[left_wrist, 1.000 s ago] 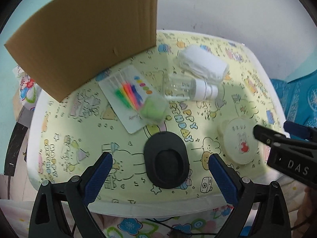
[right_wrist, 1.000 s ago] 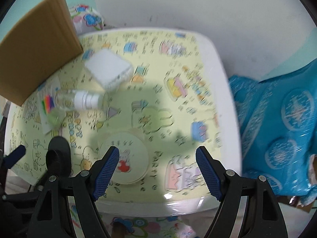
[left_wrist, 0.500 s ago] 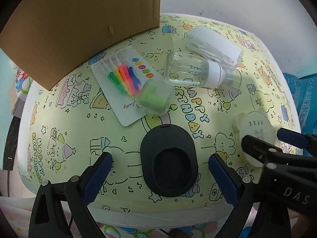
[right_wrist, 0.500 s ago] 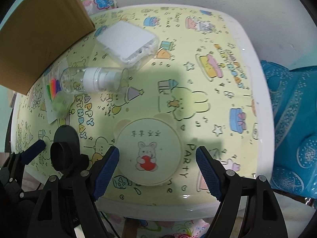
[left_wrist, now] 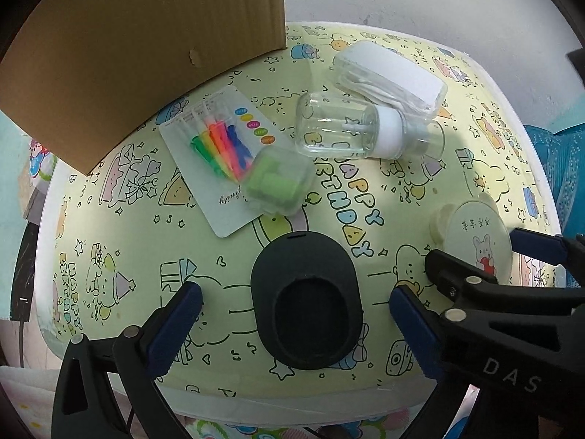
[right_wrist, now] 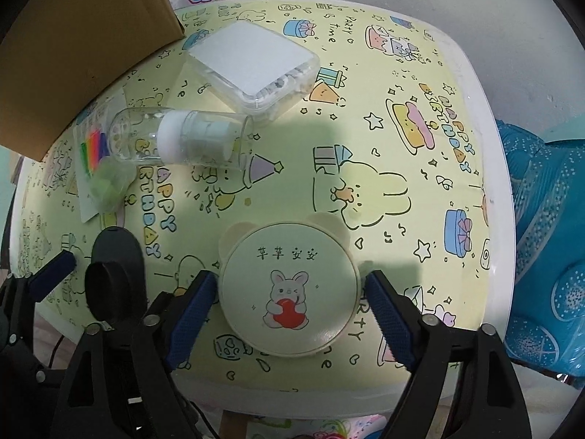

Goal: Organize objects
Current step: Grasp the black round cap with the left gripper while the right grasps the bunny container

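Both grippers are black plastic with blue ribbed pads on the fingers. The right gripper (left_wrist: 471, 252) carries white letters "DAS" and round silver screws; the left gripper (left_wrist: 292, 311) shows similar screws at 7 o'clock.

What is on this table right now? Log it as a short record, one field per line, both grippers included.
surface: table with a yellow birthday-print cover
left gripper: open, black oval case between its fingers, untouched
right gripper: jaws just opening, round bunny-print case between them, right pad clear, left pad close
lying down: clear bottle with a white collar
behind bottle: clear lidded box
on card of coloured picks: small green box
far left: cardboard box
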`<move>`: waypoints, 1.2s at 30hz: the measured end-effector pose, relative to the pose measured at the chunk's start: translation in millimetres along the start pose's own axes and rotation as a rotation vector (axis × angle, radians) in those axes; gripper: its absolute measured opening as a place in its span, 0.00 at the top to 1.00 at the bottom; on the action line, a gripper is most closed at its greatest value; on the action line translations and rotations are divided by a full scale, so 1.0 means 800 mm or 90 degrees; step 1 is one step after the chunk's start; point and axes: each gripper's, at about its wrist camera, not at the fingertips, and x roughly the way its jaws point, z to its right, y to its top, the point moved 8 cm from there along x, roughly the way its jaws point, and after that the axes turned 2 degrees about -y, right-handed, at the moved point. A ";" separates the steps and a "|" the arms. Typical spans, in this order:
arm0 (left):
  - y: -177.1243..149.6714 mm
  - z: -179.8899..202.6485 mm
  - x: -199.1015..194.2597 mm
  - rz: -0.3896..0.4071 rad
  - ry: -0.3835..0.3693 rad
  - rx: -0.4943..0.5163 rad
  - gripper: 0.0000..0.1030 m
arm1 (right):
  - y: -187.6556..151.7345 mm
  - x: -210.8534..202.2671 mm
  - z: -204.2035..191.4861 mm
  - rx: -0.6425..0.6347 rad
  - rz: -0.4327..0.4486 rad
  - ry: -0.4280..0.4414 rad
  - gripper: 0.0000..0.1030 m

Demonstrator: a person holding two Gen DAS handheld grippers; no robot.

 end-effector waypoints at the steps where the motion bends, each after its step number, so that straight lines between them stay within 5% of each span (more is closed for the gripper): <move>1: -0.001 0.001 -0.001 0.003 -0.001 0.004 0.05 | -0.002 0.002 0.003 0.008 -0.004 -0.001 0.09; 7: -0.007 0.009 -0.011 0.020 -0.010 0.026 0.20 | -0.010 0.008 0.015 0.035 -0.025 -0.007 0.00; 11: -0.009 0.026 -0.020 0.031 -0.023 0.057 0.45 | -0.013 0.009 0.014 0.033 -0.026 -0.005 0.00; 36: 0.000 -0.039 -0.015 0.018 0.011 -0.021 0.46 | -0.028 0.006 -0.015 0.044 -0.017 -0.007 0.03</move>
